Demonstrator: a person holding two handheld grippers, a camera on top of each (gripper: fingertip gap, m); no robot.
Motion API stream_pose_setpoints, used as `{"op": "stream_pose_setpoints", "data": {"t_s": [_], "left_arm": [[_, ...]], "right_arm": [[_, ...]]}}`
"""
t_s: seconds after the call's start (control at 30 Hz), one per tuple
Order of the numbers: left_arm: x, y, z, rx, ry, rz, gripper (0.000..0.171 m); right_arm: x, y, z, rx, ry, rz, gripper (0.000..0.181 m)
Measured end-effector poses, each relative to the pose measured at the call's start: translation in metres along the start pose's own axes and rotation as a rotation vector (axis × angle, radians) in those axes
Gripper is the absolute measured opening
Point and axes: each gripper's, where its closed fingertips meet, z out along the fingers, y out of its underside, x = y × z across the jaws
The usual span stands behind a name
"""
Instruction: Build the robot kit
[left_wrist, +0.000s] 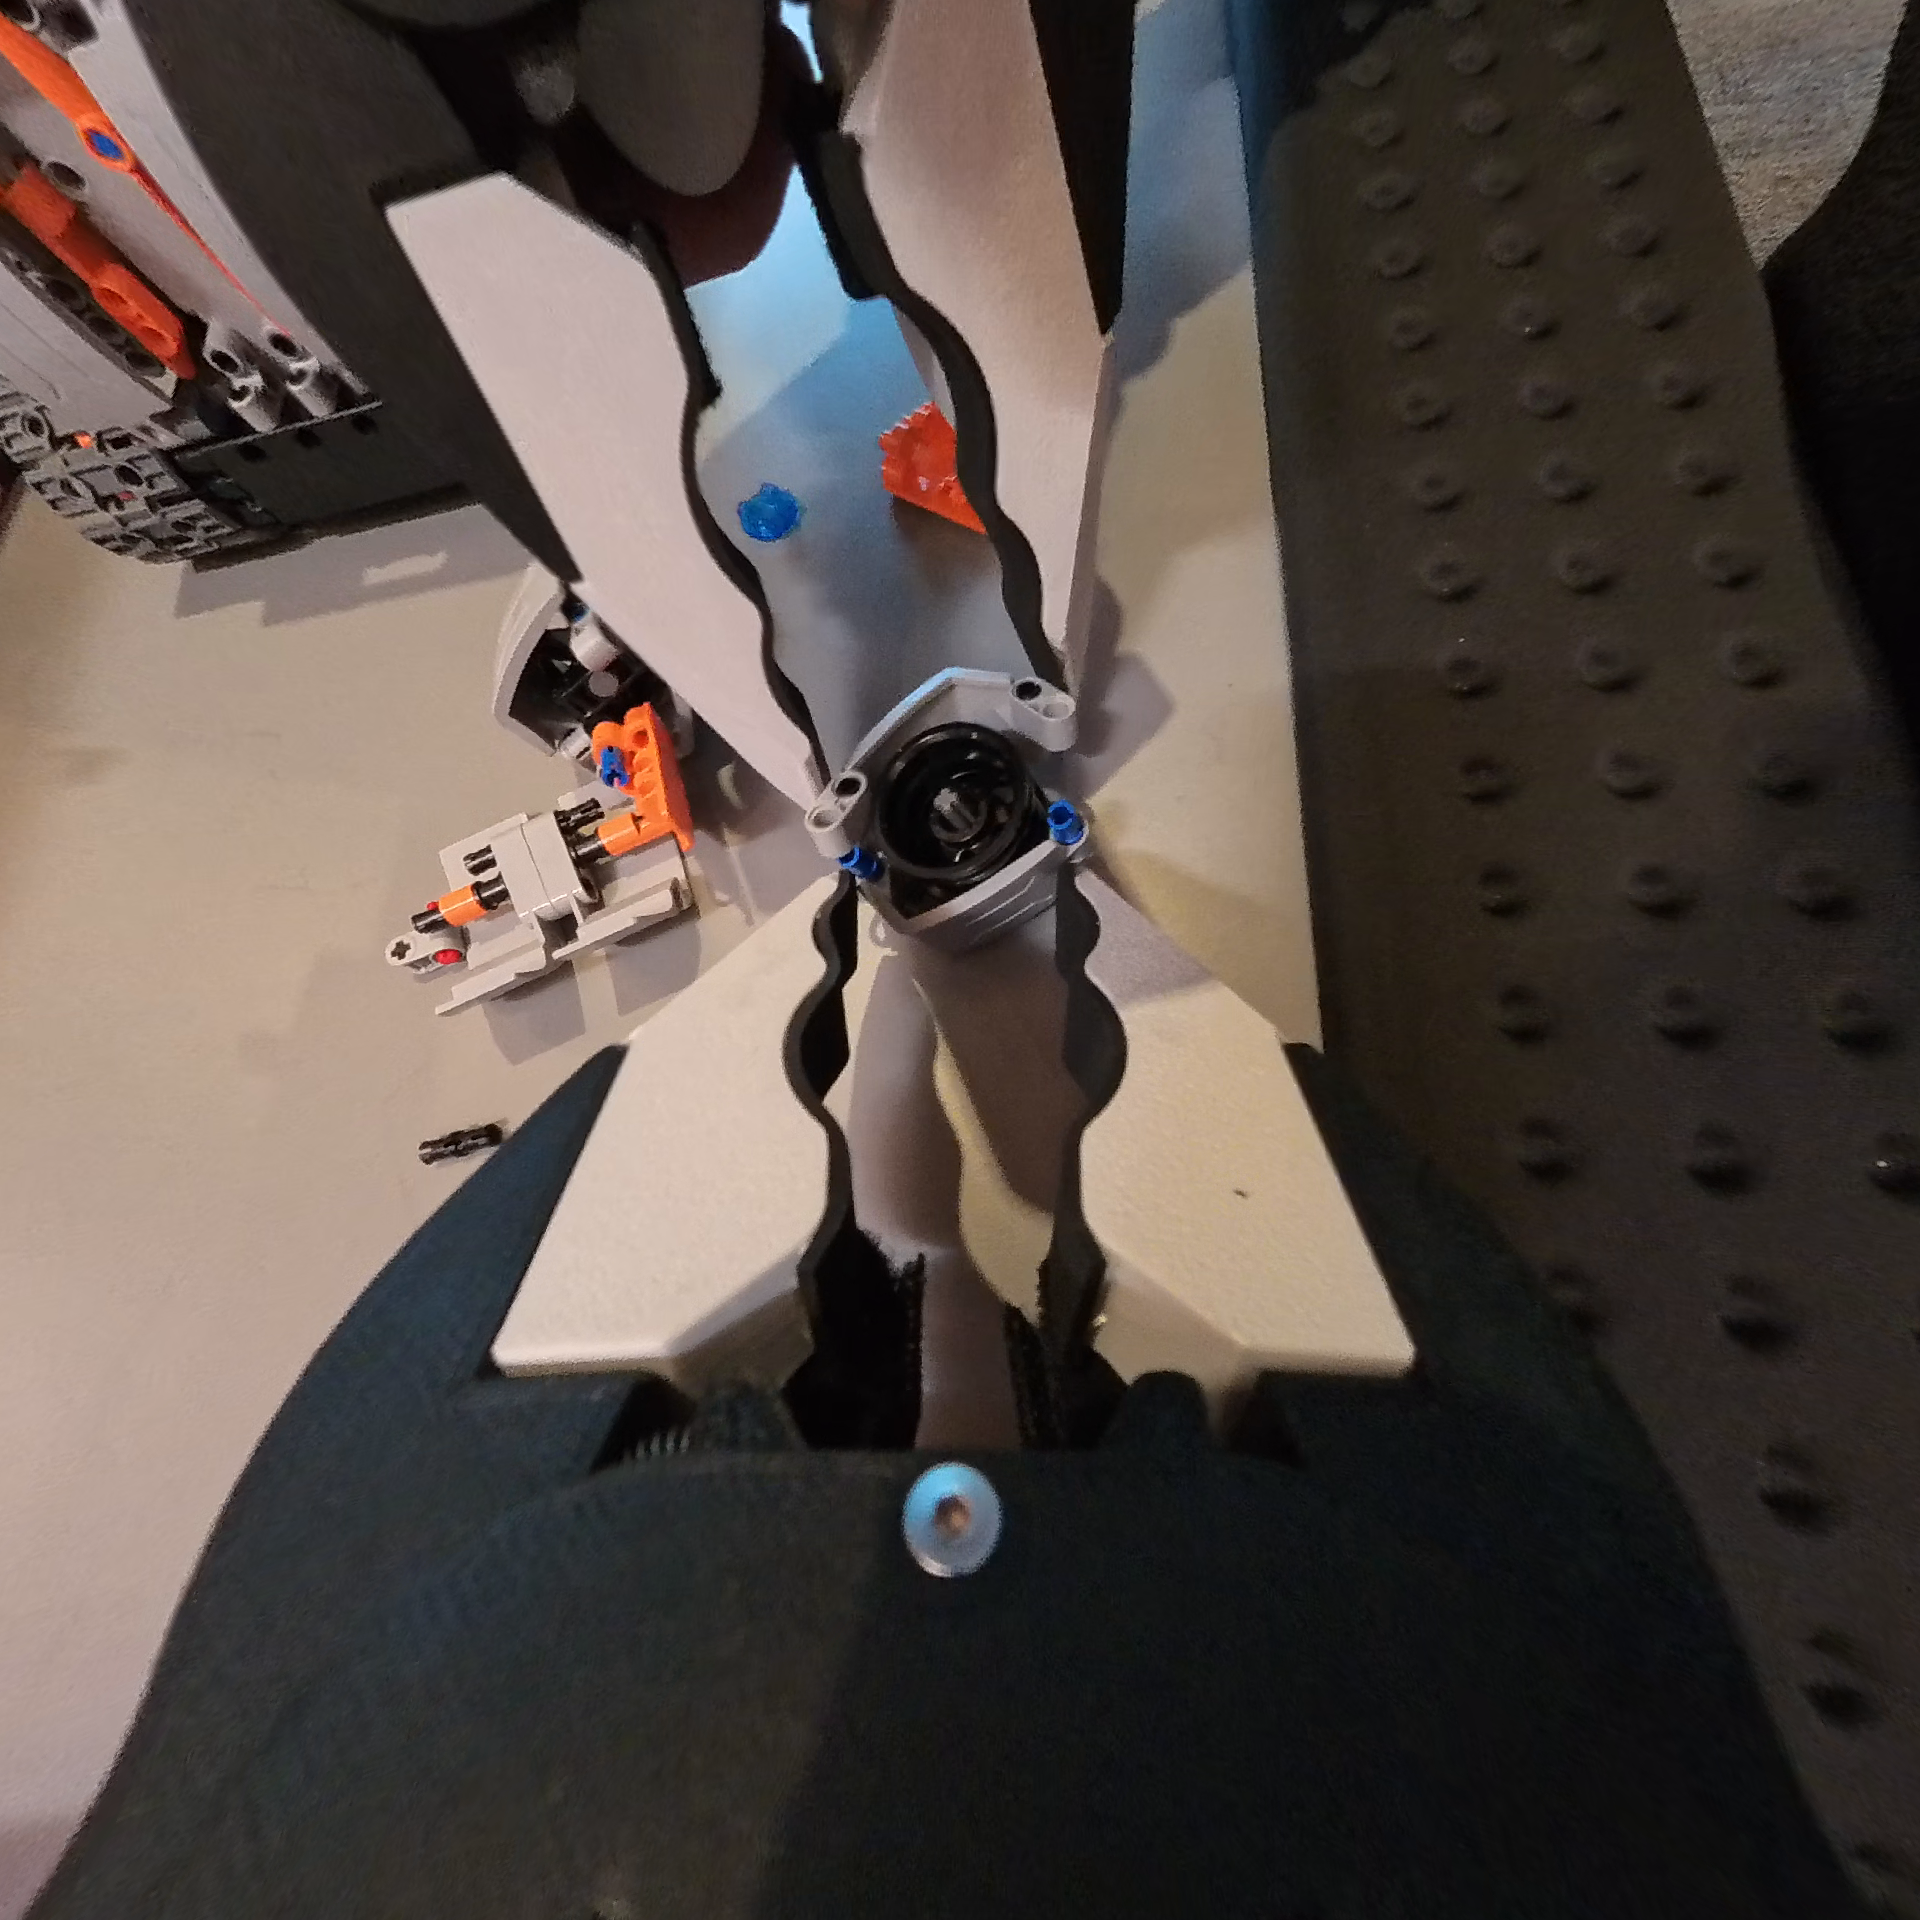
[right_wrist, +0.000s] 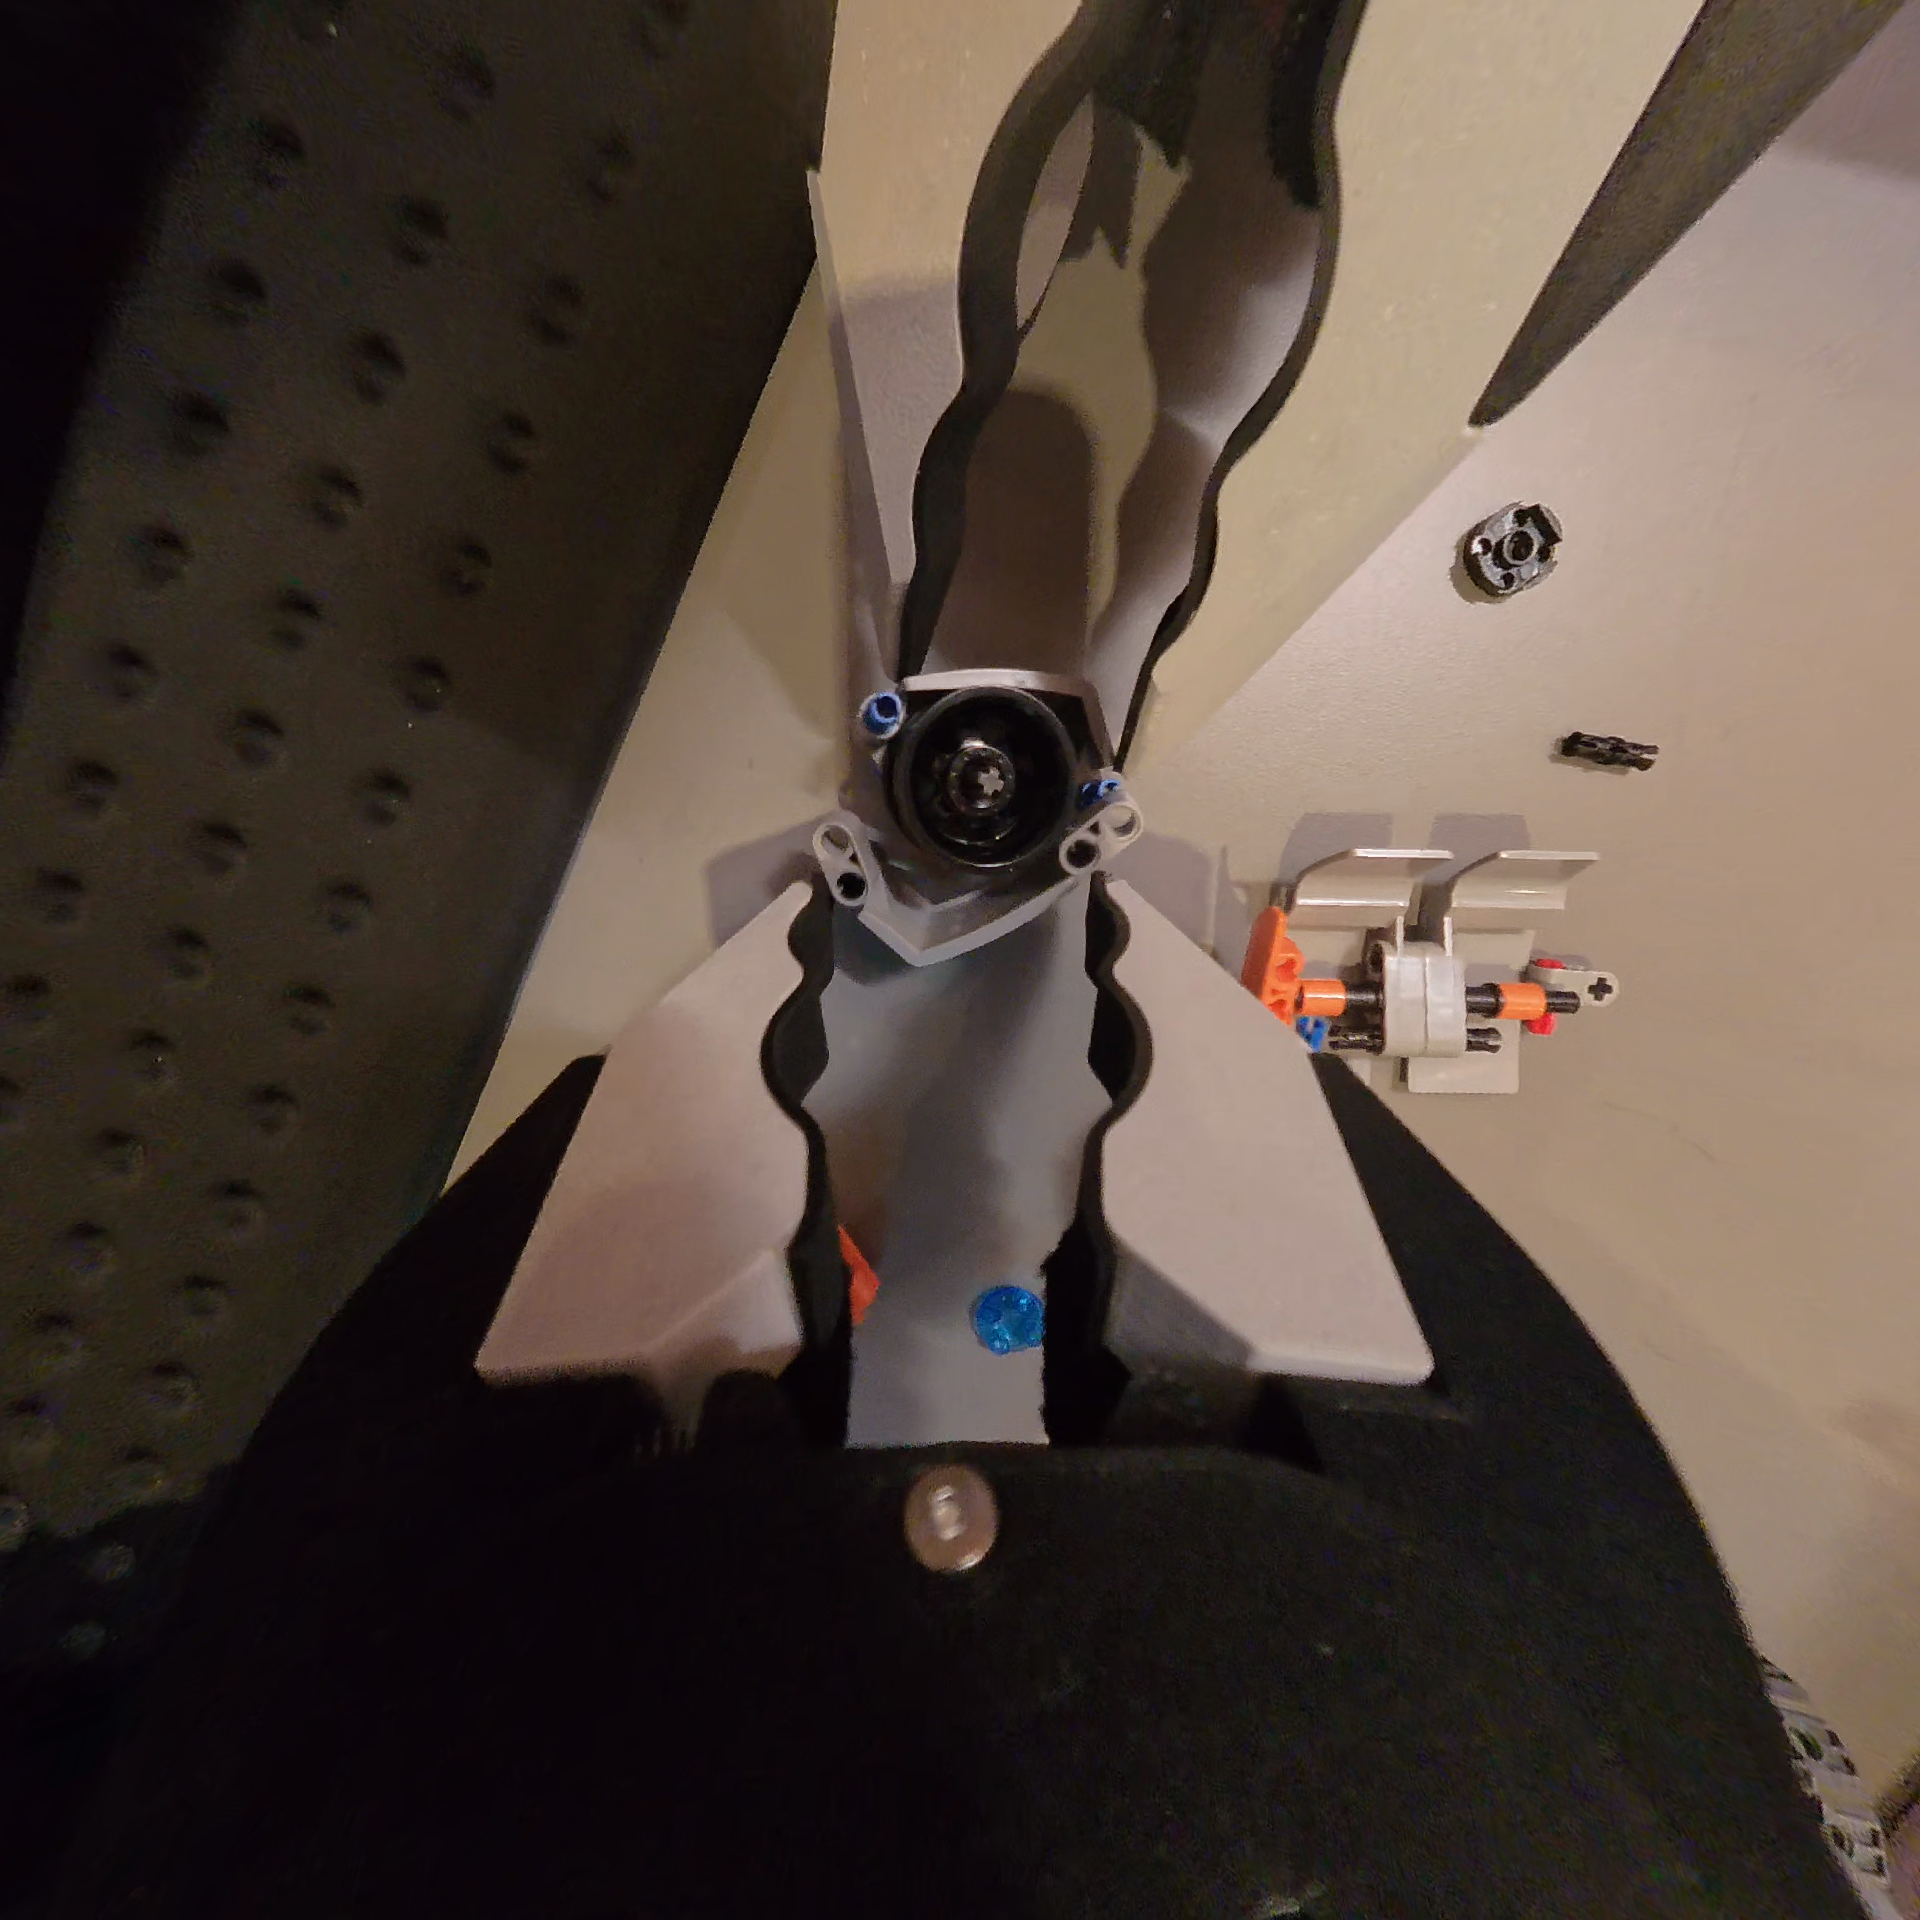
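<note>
Turbine-like brick piece (left_wrist: 951, 816), grey-shelled with a black ribbed round core and small blue pins at its edges, sits pinched between both of my grippers, whose tips meet on it from opposite sides. In the left wrist view my left gripper (left_wrist: 951, 904) reaches up from 6 o'clock, its wavy black-edged fingers (left_wrist: 821, 1039) closed in on the piece's lower end, while my right gripper (left_wrist: 935, 675) comes down from 12 o'clock and clamps the upper end. In the right wrist view the same piece (right_wrist: 977, 790) sits just above centre, with my right gripper (right_wrist: 956, 904) gripping its grey pointed end and my left gripper (right_wrist: 1018, 665) coming in from 12 o'clock. Under the right fingers lie a translucent blue round stud (left_wrist: 769, 514) and an orange toothed brick (left_wrist: 930, 468), both on the pale table (left_wrist: 208, 1039). At 9 o'clock of the held piece in the left view rests a grey and orange axle assembly (left_wrist: 551, 883), with a small black pin (left_wrist: 462, 1143) lying loose towards 8 o'clock. At 10 o'clock stands a large grey and orange brick model (left_wrist: 125, 343). Along 3 o'clock runs a dark dimpled surface (left_wrist: 1558, 831); I cannot tell what it is. In the right view a dark round brick part (right_wrist: 1512, 545) lies at 2 o'clock, well apart from the piece.
</note>
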Motion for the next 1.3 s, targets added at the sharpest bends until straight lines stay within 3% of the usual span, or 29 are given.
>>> {"op": "stream_pose_setpoints", "data": {"t_s": [0.3, 0.57, 0.93, 1.17, 1.3], "left_arm": [[0.0, 0.0, 0.0, -0.002, -0.001, 0.002, 0.035], [0.0, 0.001, -0.001, -0.006, -0.003, 0.006, 0.035], [0.002, 0.002, 0.0, -0.009, 0.005, 0.01, 0.035], [-0.001, -0.001, -0.003, 0.007, -0.009, 0.005, 0.032], [-0.004, 0.005, -0.003, -0.019, -0.015, -0.032, 0.051]], "right_arm": [[-0.004, -0.001, -0.009, 0.038, -0.04, 0.038, 0.053], [0.017, -0.008, -0.021, 0.159, 0.022, 0.204, 0.021], [0.025, -0.012, -0.014, 0.2, 0.039, 0.251, 0.0], [0.024, -0.008, -0.014, 0.181, 0.032, 0.262, 0.003], [0.024, -0.009, -0.014, 0.167, 0.054, 0.247, 0.008]]}}
